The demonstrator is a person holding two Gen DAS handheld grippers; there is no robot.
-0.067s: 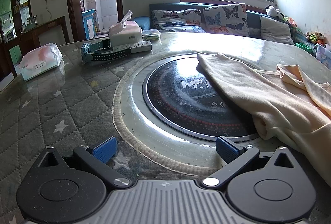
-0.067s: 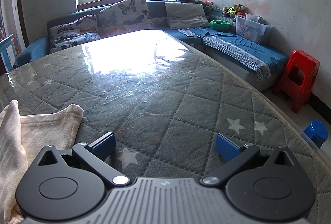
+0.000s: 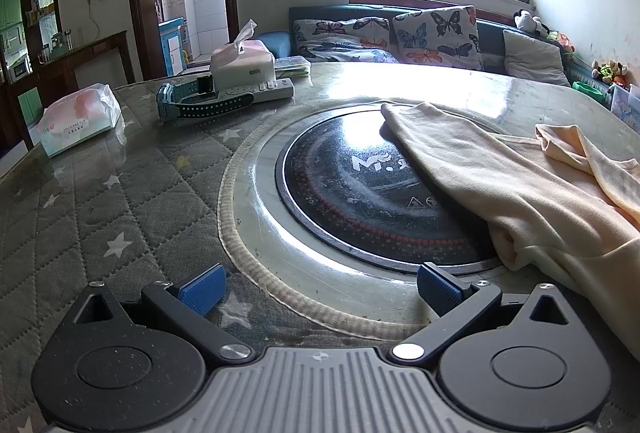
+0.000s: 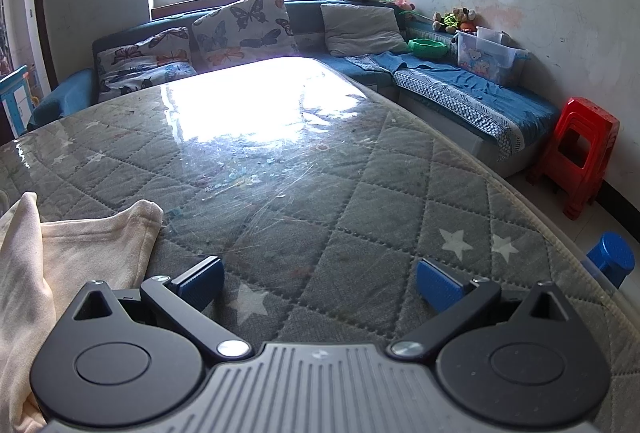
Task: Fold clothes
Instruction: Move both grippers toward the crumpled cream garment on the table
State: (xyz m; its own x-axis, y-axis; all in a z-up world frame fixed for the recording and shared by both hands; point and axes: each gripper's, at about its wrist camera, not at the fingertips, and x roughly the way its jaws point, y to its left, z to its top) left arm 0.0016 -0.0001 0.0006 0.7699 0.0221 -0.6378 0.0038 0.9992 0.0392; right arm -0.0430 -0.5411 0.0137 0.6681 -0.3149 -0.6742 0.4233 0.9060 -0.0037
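A cream-coloured garment (image 3: pixel 520 189) lies crumpled on the right half of the table, one sleeve stretching over the black round hotplate (image 3: pixel 360 201). My left gripper (image 3: pixel 319 287) hovers low over the table's near edge, open and empty, with the garment's folded edge just right of its right pad. In the right wrist view the same garment (image 4: pixel 76 257) fills the lower left. My right gripper (image 4: pixel 320 283) is open over bare quilted cloth, its left pad close beside the garment's hem.
The grey quilted table cover (image 4: pixel 340 193) lies under clear plastic. At the far left stand a tissue pack (image 3: pixel 78 119), a tissue box (image 3: pixel 242 63), a remote and a watch strap (image 3: pixel 208 103). A sofa (image 4: pixel 460 89), a red stool (image 4: pixel 576 157) and a blue bottle cap (image 4: pixel 610 257) lie beyond the table edge.
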